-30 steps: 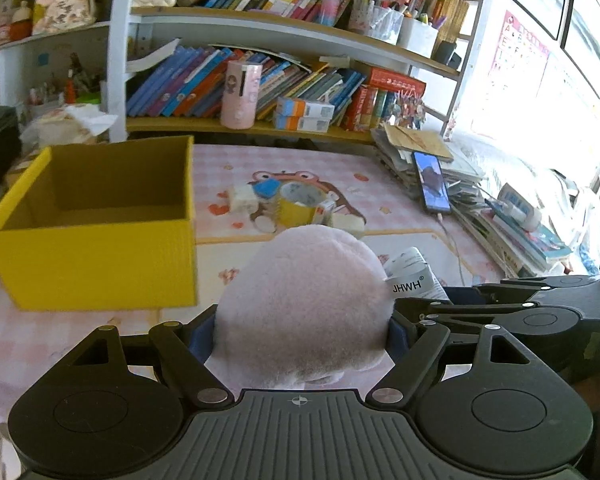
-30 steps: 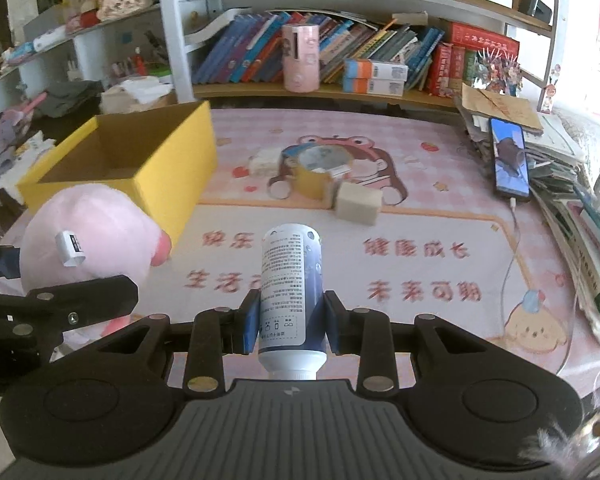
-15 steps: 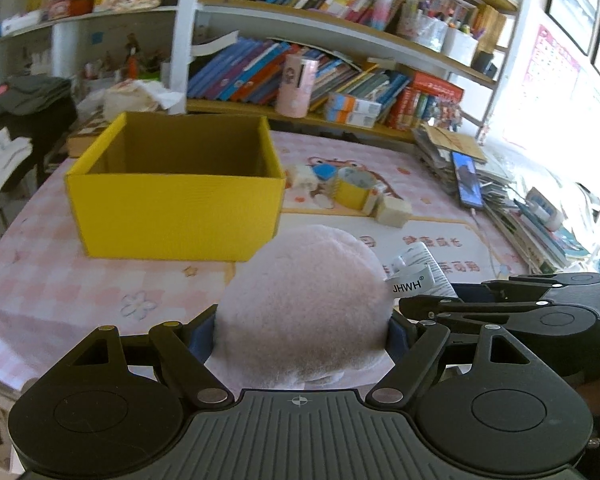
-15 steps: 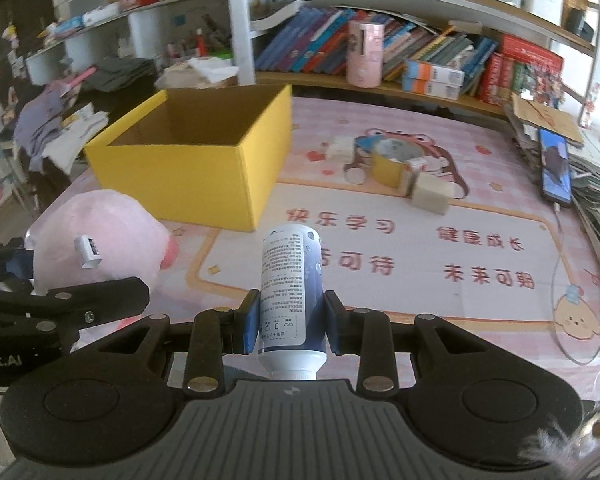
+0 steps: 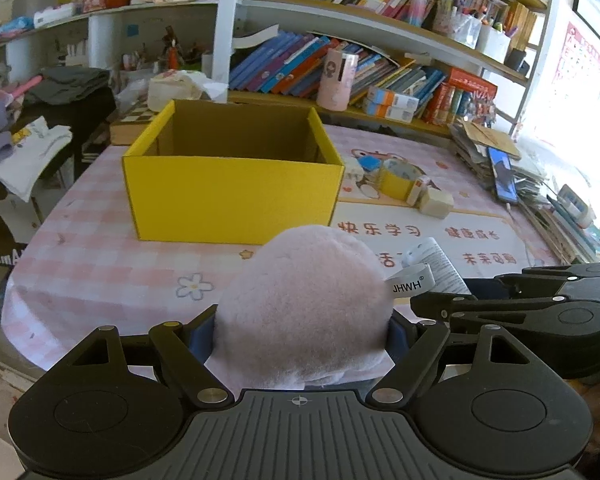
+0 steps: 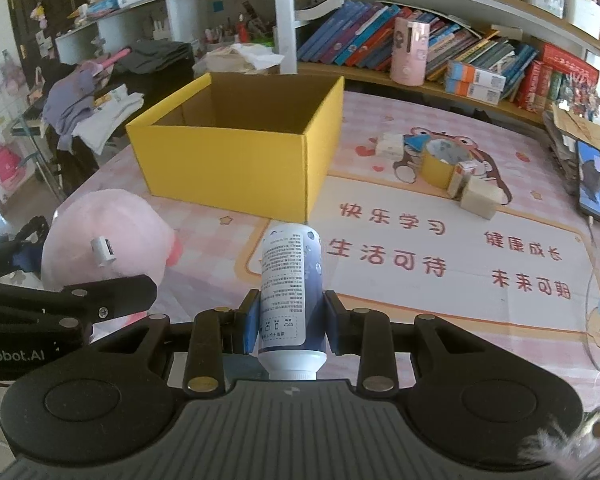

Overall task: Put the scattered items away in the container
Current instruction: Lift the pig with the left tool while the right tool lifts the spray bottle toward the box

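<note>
Two handheld grippers hover over a table (image 6: 380,120) covered in a pink checked cloth, and the landmark for everything here is an open yellow cardboard box (image 5: 236,196) standing on that cloth, its brown inside empty as far as can be seen. The left gripper (image 5: 302,332) sits on the near side of the box, well apart from it, with its jaws spread wide around a round pink plush toy (image 5: 304,312); the blue pads press into the toy's sides, so the toy is held. A white tag printed JHWH (image 5: 410,284) sticks out from the toy on the side away from the box's left corner. The right gripper (image 6: 290,328) is also on the near side of the box, off its right front corner, with its jaws drawn close together on a white and blue bottle (image 6: 290,284). The bottle lies along the fingers, its white cap toward the camera and its rounded far end pointing at the box without touching it. To the right of the box, near its right wall, a small cluster stays on the cloth: a yellow roll of tape (image 6: 440,164), a pale block (image 6: 480,198) just beside it, and a small white packet (image 6: 390,146) closer to the box. Behind the box runs a shelf of books (image 5: 340,68) with a pink cylindrical tin (image 5: 337,79) standing on it. Farther right of the box, at the table's edge, a phone (image 5: 502,176) rests on a stack of papers.
</note>
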A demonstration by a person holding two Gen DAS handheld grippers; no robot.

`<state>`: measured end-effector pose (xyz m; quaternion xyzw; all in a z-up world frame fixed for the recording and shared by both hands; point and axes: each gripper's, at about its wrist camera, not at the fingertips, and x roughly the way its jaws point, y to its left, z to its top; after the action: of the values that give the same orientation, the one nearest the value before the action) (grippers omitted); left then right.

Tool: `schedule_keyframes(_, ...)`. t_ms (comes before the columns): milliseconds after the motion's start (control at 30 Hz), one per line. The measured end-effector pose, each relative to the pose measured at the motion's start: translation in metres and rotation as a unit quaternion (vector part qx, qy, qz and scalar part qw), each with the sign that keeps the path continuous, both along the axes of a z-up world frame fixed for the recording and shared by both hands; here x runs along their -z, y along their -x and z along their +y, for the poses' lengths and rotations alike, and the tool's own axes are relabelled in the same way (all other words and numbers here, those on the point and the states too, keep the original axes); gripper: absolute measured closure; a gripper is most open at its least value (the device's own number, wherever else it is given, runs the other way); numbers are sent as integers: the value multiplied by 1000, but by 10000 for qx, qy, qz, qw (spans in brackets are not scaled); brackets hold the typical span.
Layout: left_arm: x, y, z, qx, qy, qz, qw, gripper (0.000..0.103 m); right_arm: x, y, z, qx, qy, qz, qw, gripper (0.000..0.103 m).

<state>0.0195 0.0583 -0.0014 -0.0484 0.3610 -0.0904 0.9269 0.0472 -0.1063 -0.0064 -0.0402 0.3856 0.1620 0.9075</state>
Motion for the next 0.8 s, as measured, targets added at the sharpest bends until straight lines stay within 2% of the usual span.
schedule_keyframes(300,1,2,12,-165,6,13,9999,22,0,-2,17,-262,53,12,9996,72)
schedule_keyframes(800,10,-1,20,-136,-77,228,9996,22,4,-9,27,-338,96,123,9993,72)
